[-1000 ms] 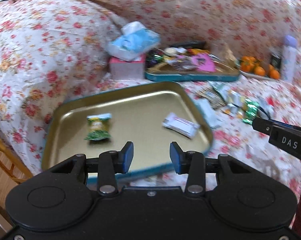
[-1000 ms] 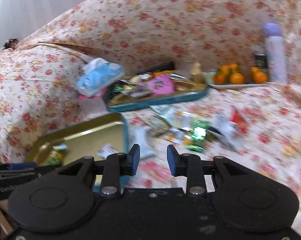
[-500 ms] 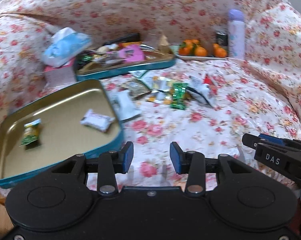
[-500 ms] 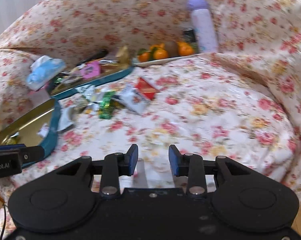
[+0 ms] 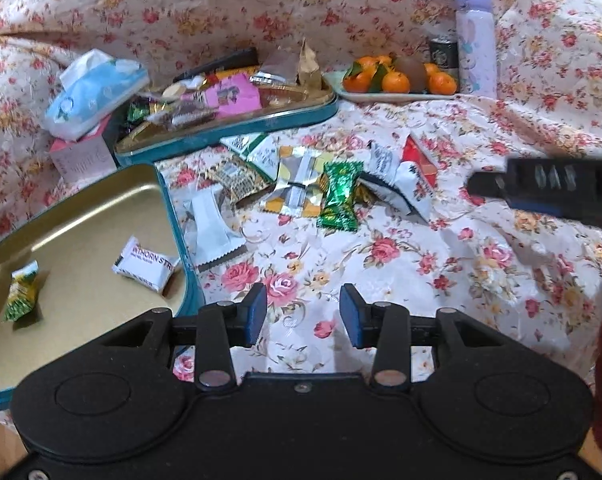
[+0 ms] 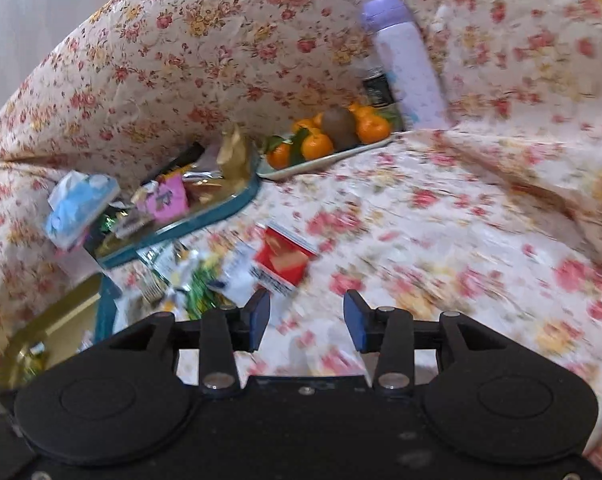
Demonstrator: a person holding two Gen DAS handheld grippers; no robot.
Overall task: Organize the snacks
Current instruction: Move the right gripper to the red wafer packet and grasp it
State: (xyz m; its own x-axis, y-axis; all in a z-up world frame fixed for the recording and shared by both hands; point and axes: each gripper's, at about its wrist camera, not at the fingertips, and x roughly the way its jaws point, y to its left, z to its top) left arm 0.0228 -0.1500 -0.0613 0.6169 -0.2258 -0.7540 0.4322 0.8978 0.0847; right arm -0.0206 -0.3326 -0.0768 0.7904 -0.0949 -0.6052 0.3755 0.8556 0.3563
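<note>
The left gripper (image 5: 303, 312) hangs over the flowered sofa cover (image 5: 381, 280) with its jaws spread apart and nothing between them. Just to its left, touching the cover, sits the gold tin tray (image 5: 81, 216) with a teal rim. Inside it, nearest the left finger, lies a white wrapped candy (image 5: 147, 264), its long axis running from upper left to lower right; farther left lies a small green and yellow packet (image 5: 21, 290), standing roughly along the line of the fingers.

Straight ahead of the left gripper is the loose pile of snacks (image 5: 325, 184) on the cover. The green foil candy (image 5: 339, 196) points away from the gripper, twisted ends near and far. Left of it a white wrapper (image 5: 213, 228) also lies lengthwise away, beside the tray rim. A yellow and silver packet (image 5: 297, 184) sits between them, and a red and white packet (image 5: 415, 160) lies to the right.

Beyond the pile a second teal tray (image 5: 229, 128) holds mixed sweets, with a blue tissue pack (image 5: 97, 92) to its left. A plate of oranges (image 5: 397, 80) and a lilac bottle (image 5: 475, 40) stand far right.

The right gripper (image 6: 305, 320) is likewise parted and empty, above bare cover, with the blurred pile ahead to its left; the red packet (image 6: 285, 256) is closest to it.
</note>
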